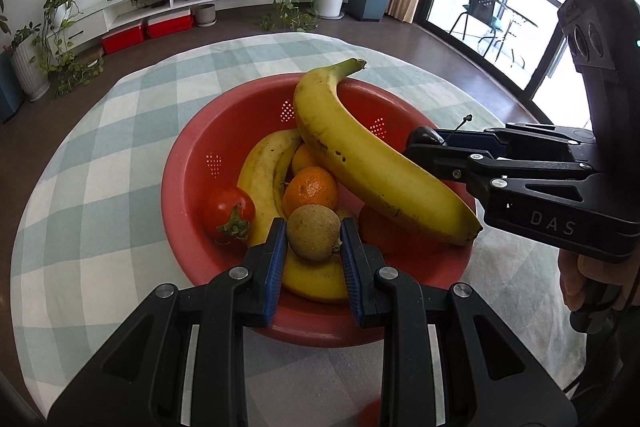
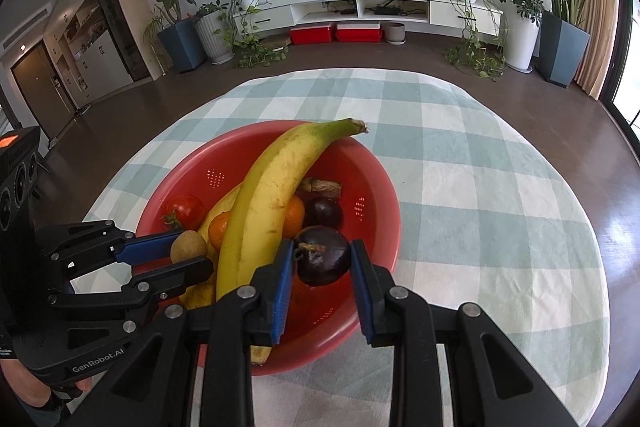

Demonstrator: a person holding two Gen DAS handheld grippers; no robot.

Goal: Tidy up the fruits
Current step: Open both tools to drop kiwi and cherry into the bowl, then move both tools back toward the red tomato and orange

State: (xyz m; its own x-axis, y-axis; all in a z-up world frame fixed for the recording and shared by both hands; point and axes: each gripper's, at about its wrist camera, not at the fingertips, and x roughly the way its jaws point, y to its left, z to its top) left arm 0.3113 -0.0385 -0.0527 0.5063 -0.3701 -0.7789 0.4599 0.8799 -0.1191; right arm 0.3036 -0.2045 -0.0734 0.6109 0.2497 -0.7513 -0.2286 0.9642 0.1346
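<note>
Fruit fills the red bowl (image 1: 188,187) on my checked desk (image 1: 100,147). My left gripper (image 1: 314,235) clamps a brown kiwi (image 1: 314,233) over the bowl's near side; my right gripper (image 2: 322,259) clamps a dark mangosteen (image 2: 322,261) beside the long banana (image 2: 260,211).

We see a glossy red plastic bowl (image 1: 192,195) on woven checked cloth (image 1: 100,155), a smooth waxy banana (image 1: 360,163), a rough matt kiwi (image 1: 314,233), and matt black plastic grippers with ribbed blue pads (image 1: 276,267).
</note>
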